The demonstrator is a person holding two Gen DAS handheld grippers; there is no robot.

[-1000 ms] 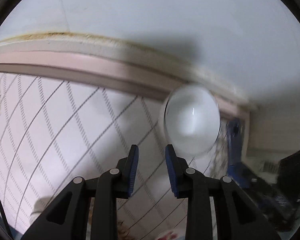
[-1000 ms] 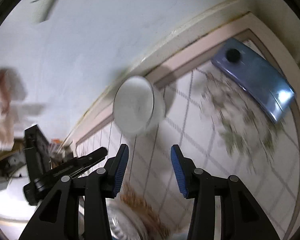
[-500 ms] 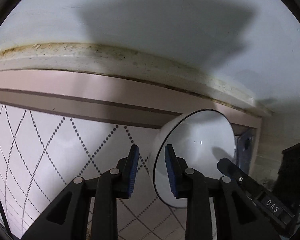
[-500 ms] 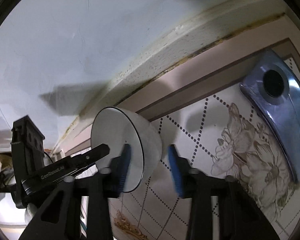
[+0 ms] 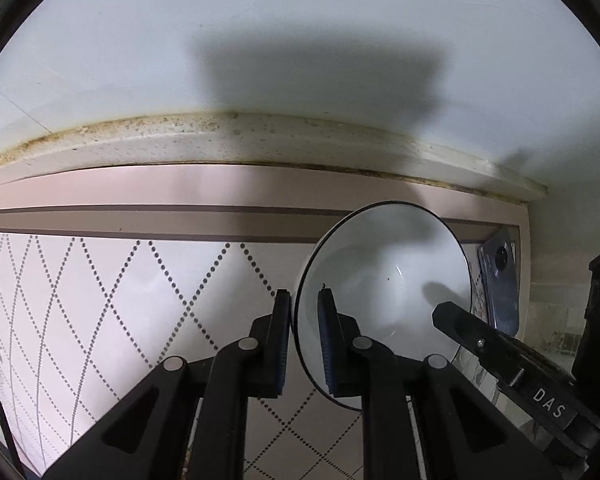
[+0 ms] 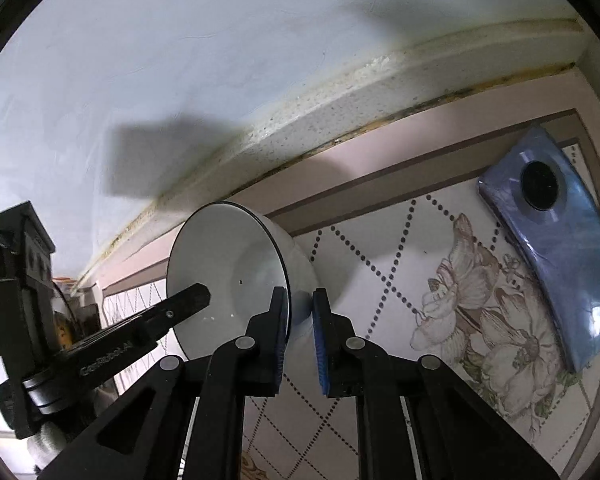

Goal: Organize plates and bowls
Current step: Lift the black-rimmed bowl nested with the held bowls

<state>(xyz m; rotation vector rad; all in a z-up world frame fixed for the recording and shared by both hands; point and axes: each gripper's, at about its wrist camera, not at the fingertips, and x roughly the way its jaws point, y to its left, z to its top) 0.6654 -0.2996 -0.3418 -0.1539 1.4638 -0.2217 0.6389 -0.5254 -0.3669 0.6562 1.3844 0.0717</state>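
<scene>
While both grippers point steeply down at a patterned tablecloth (image 5: 100, 300), we see them pinching opposite sides of one white bowl (image 5: 384, 280) with a thin dark rim. The bowl sits near the back edge of the cloth, close to a pale wall (image 5: 300, 40). The left gripper (image 5: 303, 340) has just closed, its blue pads clamped on the bowl's near rim, one pad inside and one outside. In the right wrist view, the right gripper (image 6: 300, 332) has likewise just closed on the rim of the same bowl (image 6: 228, 264). A blue phone (image 6: 552, 248) lies face down on the cloth's floral print, apart from the bowl.
</scene>
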